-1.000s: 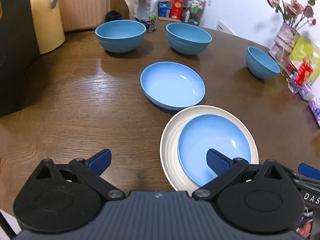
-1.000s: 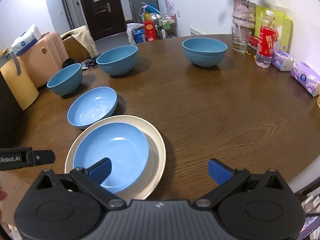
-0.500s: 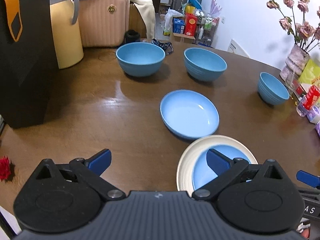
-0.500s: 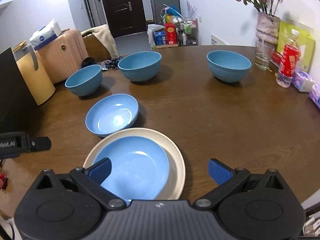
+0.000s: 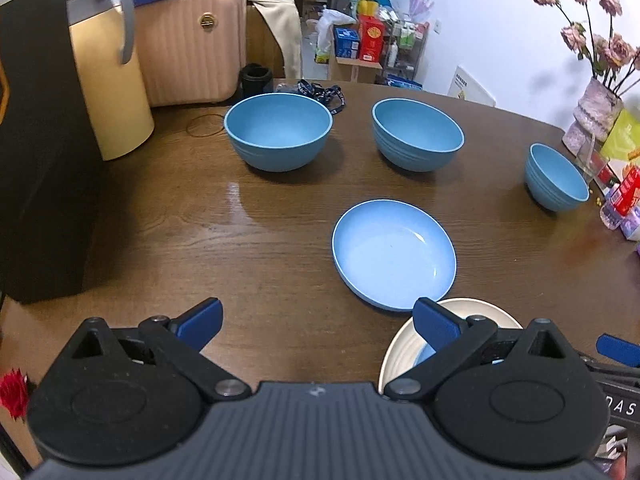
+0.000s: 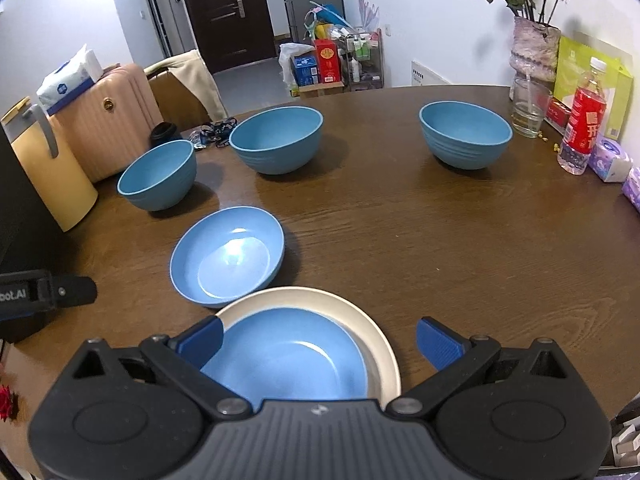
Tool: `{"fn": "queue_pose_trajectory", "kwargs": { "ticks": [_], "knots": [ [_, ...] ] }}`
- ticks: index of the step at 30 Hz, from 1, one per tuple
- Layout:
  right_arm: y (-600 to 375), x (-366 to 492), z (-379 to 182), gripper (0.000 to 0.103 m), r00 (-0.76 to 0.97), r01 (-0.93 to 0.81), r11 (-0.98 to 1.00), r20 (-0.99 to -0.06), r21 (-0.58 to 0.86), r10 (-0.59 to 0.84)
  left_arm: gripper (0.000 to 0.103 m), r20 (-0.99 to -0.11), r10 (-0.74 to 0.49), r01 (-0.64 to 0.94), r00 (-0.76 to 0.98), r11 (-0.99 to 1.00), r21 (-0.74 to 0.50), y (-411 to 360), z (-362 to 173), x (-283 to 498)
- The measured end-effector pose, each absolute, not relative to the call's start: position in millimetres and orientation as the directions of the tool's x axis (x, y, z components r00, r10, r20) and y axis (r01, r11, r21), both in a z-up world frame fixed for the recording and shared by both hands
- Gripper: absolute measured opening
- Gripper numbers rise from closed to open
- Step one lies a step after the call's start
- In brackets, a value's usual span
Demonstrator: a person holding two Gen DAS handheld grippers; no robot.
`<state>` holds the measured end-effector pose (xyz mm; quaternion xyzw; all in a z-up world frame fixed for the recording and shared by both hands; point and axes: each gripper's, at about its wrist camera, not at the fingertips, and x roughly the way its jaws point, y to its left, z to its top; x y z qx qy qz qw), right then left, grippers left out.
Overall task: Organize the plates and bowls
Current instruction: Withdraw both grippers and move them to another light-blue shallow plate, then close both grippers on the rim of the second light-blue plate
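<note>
Right wrist view: a blue plate [image 6: 288, 356] is stacked on a cream plate [image 6: 380, 344] nearest, a shallow blue dish [image 6: 228, 256] just beyond, three bowls farther. Right gripper [image 6: 318, 338] and left gripper [image 5: 316, 318] are held wide open, empty.

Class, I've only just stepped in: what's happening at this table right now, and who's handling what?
A person holds two grippers above a wooden table, sorting dishes. Both the left gripper and the right gripper are open and hold nothing. One blue plate already sits inside the cream plate. A second shallow blue plate lies loose just beyond it, and three deep blue bowls stand apart farther back, unstacked.
</note>
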<state>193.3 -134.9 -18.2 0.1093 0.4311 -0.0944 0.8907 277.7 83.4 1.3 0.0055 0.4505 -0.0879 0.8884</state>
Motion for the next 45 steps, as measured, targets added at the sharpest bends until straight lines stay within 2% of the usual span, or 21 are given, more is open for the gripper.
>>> {"fn": "queue_pose_trajectory", "kwargs": {
  "ticks": [16, 18, 22, 28, 33, 41, 45],
  "knots": [
    [-119, 253, -17, 0.095, 0.534, 0.319, 0.944, -0.838, 0.080, -0.109, 0.103, -0.832, -0.183, 0.230, 0.523, 0.971, -0.069, 83, -5, 341],
    [-119, 261, -20, 0.090, 0.520, 0.332, 0.940, -0.846, 0.077, -0.115, 0.103, -0.839, -0.183, 0.233, 0.512, 0.970, -0.069, 83, -7, 349],
    [-120, 276, -26, 0.087, 0.491, 0.357, 0.931, -0.863, 0.078, -0.116, 0.102, -0.852, -0.181, 0.244, 0.491, 0.968, -0.064, 79, -15, 365],
    [-119, 296, -36, 0.080, 0.461, 0.371, 0.927, -0.879, 0.062, -0.125, 0.092, -0.877, -0.187, 0.256, 0.443, 0.964, -0.076, 74, -31, 390],
    [-121, 312, -48, 0.069, 0.429, 0.392, 0.918, -0.895, 0.058, -0.126, 0.089, -0.893, -0.192, 0.260, 0.408, 0.962, -0.088, 69, -44, 406],
    [-123, 333, -67, 0.058, 0.393, 0.416, 0.908, -0.909, 0.044, -0.136, 0.077, -0.915, -0.200, 0.258, 0.349, 0.960, -0.112, 58, -66, 427],
    [-124, 344, -76, 0.054, 0.381, 0.418, 0.907, -0.915, 0.046, -0.129, 0.075, -0.923, -0.200, 0.260, 0.328, 0.959, -0.115, 52, -75, 434]
  ]
}}
